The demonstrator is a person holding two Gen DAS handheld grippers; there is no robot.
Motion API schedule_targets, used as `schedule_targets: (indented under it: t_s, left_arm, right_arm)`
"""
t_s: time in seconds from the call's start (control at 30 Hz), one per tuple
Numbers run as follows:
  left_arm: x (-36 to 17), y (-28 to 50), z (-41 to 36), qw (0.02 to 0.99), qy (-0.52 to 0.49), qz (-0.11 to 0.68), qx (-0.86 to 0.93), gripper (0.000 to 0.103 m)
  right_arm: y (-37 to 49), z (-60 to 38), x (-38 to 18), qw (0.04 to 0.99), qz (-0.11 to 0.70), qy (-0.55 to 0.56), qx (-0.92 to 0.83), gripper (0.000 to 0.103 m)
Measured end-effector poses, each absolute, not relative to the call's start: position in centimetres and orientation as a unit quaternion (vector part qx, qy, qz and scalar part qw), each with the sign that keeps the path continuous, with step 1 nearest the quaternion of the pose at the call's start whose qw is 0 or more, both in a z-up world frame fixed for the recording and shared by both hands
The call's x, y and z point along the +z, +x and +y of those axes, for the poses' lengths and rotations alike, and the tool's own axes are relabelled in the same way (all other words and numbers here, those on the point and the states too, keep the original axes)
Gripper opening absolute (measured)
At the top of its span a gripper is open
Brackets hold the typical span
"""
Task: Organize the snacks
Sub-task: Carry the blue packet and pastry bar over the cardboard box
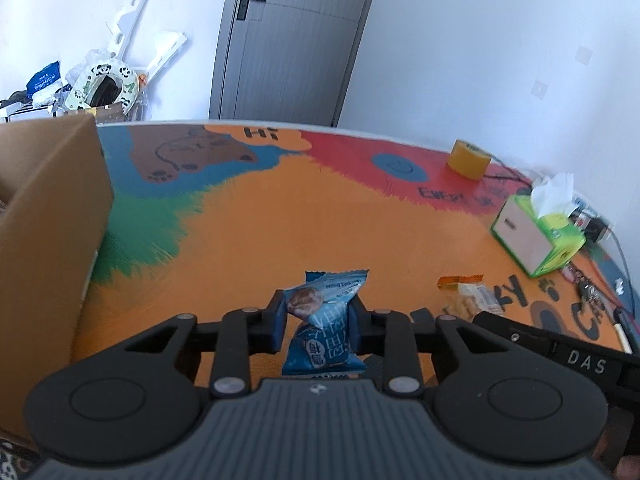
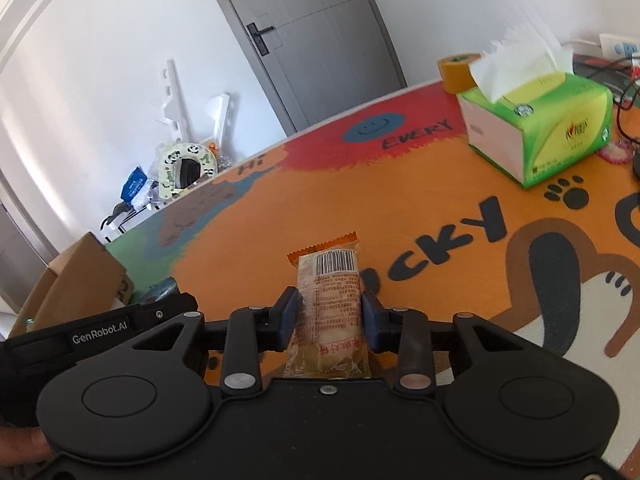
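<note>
Here, blue snack packet (image 1: 320, 320) pinched between left fingers (image 1: 280, 322)

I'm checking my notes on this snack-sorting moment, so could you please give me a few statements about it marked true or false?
1. The left claw grips a blue packet. True.
2. The right claw is empty. False: it grips a clear packet with a barcode.
3. A cardboard box stands at the mat's left. True.
4. The tissue box is red. False: green and white.
5. The door is open. False: shut.
</note>
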State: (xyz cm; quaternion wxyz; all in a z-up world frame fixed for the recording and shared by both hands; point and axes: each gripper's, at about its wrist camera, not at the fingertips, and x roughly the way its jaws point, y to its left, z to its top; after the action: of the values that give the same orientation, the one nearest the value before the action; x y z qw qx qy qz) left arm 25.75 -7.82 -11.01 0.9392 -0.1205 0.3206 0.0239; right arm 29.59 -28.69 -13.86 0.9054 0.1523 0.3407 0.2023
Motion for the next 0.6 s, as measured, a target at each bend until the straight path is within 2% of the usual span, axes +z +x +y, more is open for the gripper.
schedule_targets:
  t_s: [0.6]
  left_arm:
    - [-5.6, 20.1, -4.5, 0.958, -0.143, 0.248, 0.034, 0.029]
  right_arm:
    - [26.0, -25.6, -8.3, 0.919, 0.290, 0.126, 0.237, 0.035]
